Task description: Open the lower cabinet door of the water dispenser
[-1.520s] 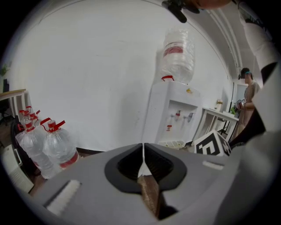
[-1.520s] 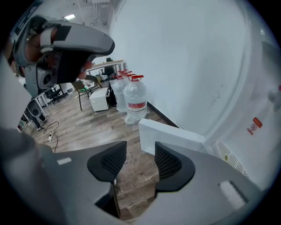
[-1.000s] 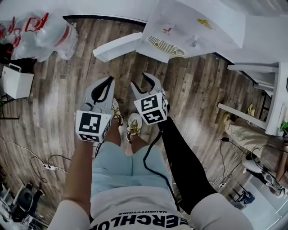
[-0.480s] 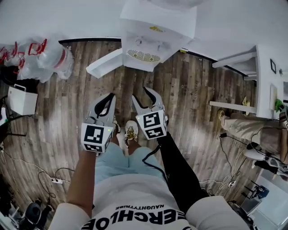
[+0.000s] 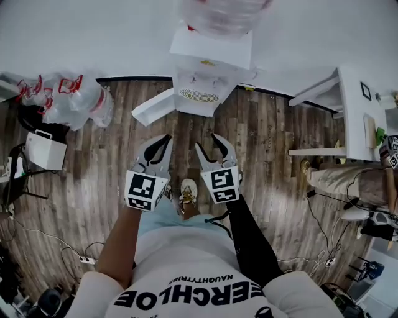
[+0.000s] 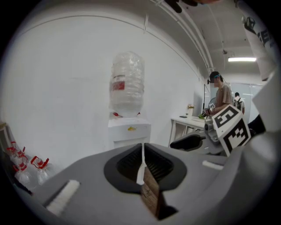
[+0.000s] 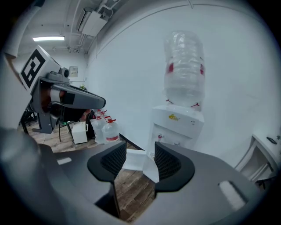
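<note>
I am standing back from the dispenser, which is against the white wall with a big bottle on top. Its lower door is already swung out to the left and sticks out over the wood floor. So I think the job is done, or very nearly done. I hold both grippers up in front of me, side by side, well apart from the dispenser and touching nothing. The left gripper has its jaws pressed together with only a thin slit between them, and nothing is in there. The right gripper has its jaws apart, and they are empty too. Looking along them, I can see the open door and the dispenser far off through the gap. I think the grippers hang here because there is nothing more to pull, and back here they cannot bump the door shut. Some jugs with red tops sit on the floor to the left of the dispenser, out of the door's way as far as I can tell. A white tabletop is off to the right, and a person is near it. If the door needs to go wider, I would have to step closer first, because the grippers cannot reach it from here.
</note>
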Motion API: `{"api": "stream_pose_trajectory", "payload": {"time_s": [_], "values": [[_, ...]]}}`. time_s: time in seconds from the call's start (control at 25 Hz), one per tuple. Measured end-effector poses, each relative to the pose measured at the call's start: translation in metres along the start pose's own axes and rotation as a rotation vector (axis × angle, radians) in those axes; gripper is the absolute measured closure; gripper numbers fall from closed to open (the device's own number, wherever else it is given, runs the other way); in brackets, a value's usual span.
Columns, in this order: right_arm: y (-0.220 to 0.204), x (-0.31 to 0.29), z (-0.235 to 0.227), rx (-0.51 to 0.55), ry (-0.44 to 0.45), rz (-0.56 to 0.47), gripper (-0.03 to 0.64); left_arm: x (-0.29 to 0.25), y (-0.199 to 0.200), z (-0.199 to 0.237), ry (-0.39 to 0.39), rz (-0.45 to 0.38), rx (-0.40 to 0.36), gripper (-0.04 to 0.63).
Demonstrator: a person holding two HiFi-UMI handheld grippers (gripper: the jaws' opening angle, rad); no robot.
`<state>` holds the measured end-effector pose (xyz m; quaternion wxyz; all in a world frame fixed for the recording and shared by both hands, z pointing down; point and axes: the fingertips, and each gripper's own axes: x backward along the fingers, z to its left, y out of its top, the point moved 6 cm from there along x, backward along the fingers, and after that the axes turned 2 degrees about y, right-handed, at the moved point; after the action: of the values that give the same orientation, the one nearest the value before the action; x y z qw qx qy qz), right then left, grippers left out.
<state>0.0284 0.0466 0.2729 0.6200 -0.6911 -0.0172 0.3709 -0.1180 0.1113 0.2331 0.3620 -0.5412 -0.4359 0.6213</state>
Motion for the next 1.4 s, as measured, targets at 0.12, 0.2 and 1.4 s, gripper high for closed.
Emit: {"api": "stream_pose_trajectory", "payload": {"time_s": [0.12,0.2,1.4], "values": [[0.014,0.014,-0.001,0.008,-0.025,-0.031,0.42,0.016,0.013,0.006,0.007,-0.013,-0.016,0.538],[0.022,0.025,0.001,0.021,-0.039,-0.041,0.42,0.028,0.02,0.008,0.003,-0.021,-0.026,0.538],[0.108,0.135,0.127,-0.016,-0.363,-0.21,0.42,0.162,0.088,0.059,-0.192,-0.22,-0.169,0.538]]}}
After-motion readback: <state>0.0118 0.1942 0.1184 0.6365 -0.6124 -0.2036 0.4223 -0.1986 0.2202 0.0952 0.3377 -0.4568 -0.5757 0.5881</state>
